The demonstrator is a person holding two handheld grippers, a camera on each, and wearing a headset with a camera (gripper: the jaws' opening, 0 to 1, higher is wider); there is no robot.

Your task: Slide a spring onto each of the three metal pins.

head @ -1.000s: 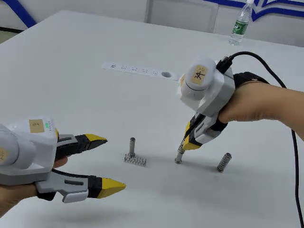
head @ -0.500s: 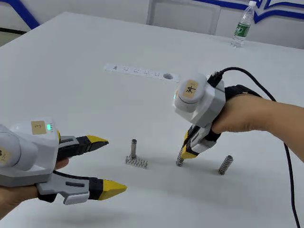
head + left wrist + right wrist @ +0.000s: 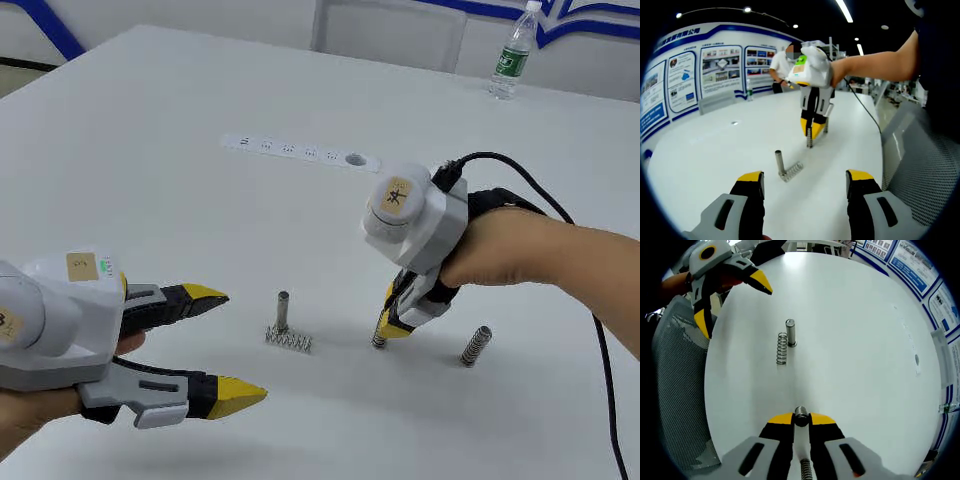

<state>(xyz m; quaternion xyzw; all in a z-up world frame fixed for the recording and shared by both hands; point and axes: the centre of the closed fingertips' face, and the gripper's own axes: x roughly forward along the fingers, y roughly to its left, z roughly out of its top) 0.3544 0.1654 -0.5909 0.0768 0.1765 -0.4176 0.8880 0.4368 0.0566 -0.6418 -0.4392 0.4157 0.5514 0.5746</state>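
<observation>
Fingers (image 3: 781,420) of the right gripper (image 3: 396,322) are pressed in on the spring (image 3: 379,336) that sits over the middle pin (image 3: 800,413), whose round top shows between the yellow tips. Compared with 1 second ago, this gripper has come lower: its tips were higher on the pin and now sit close to the table (image 3: 150,150), with only a few coils visible beneath them. The left gripper (image 3: 226,344) is as before, at the near left above the table, jaws spread wide and holding nothing. The left pin (image 3: 283,309) stands bare as earlier, its loose spring (image 3: 288,340) lying flat against its base. At the right a 3rd spring (image 3: 476,345) stands tilted; whether a pin is inside it is hard to make out. In the head view the right gripper's jaws hide most of the middle pin.
</observation>
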